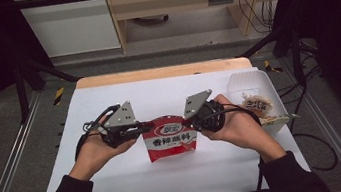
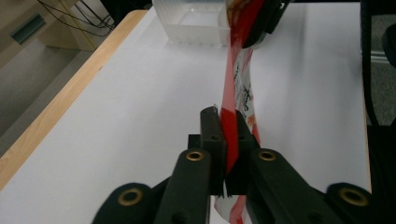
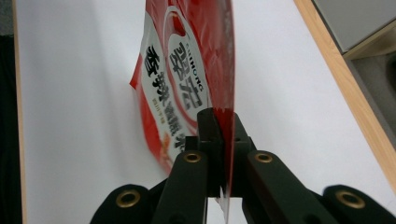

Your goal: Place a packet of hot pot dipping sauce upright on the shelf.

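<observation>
While clamped, one red packet (image 1: 170, 139) (upright), two hand-held grippers, left (image 1: 146, 126), right (image 1: 190, 122).

Red-and-white sauce packet (image 1: 170, 137) hung upright above table middle, black lettering facing me, top corners pinched in my grippers.

Red seasoning packet (image 3: 187, 79): top cut off by frame edge in right gripper view, bottom too; small print unreadable. Left gripper view: clear plastic bin (image 2: 194, 21) cropped at top. Bin's snack packs (image 1: 256, 105) too small to ID in high view.
</observation>
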`<action>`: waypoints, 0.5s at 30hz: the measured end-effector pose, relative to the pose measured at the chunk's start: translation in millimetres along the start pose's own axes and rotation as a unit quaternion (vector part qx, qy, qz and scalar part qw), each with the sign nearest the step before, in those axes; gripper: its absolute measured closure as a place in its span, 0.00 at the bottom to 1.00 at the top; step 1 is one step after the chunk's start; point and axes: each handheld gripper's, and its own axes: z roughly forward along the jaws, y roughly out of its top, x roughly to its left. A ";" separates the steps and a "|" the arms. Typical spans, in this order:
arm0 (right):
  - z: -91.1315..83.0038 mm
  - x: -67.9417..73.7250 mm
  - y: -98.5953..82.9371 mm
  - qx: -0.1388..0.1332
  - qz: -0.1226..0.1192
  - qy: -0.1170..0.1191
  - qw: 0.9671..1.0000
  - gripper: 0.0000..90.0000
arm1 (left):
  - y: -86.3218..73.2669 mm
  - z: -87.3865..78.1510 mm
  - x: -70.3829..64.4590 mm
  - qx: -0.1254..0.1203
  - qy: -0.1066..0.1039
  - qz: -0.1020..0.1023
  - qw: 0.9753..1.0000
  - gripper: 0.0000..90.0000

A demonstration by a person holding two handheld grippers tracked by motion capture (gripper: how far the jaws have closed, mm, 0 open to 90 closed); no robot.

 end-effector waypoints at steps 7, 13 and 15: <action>-10.8 -1.0 3.8 -0.010 -0.006 -0.009 1.000 0.99 | -19.6 -9.2 4.0 -0.017 0.030 -0.040 0.999 0.39; -26.0 -9.8 7.1 -0.024 -0.014 -0.033 0.999 0.99 | -51.5 -9.2 -1.3 -0.018 0.043 -0.068 0.997 0.26; -30.2 -14.9 7.0 -0.026 -0.016 -0.038 0.999 1.00 | -66.5 -8.0 -5.7 -0.013 0.054 -0.080 0.995 0.22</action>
